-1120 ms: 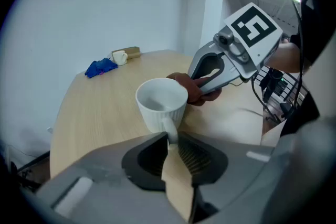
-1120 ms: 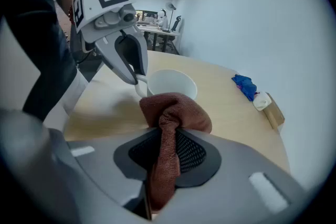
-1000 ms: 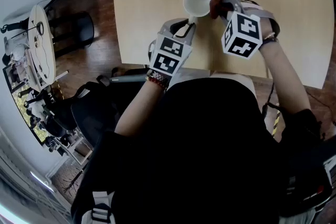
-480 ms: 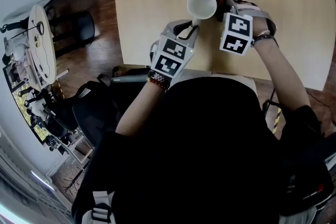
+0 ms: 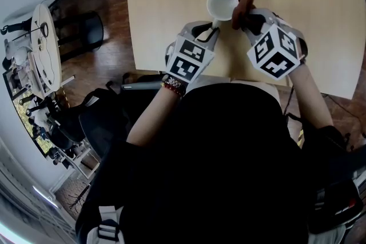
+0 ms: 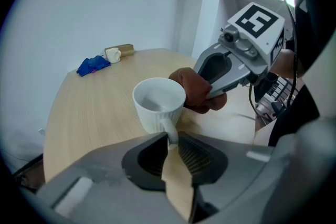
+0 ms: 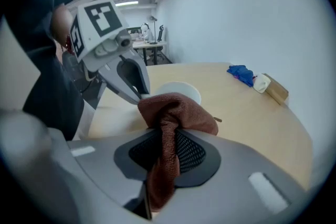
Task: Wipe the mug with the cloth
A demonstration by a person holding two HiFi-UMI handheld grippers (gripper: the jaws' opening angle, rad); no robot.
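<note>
**Cloth on the mug, wipe under way**

The left tongs (image 6: 171, 139) were shut tight on the handle of the white mug (image 6: 157, 104). The mug was upright over the pale wood bench (image 6: 89, 107), but its bottom was hidden, so I could not tell if it stood or was lifted. The right tongs (image 7: 166, 136) were pinched shut on the brown cloth (image 7: 178, 107), and the cloth's bunched end pressed on the mug's side. I think the wipe was begun, with the inside and the other sides likely left to do. At the far end of the bench were a blue crumpled thing (image 6: 93, 65) and a small brown box (image 6: 121, 51). The room had white walls and a dark wood floor (image 5: 97, 74).
</note>
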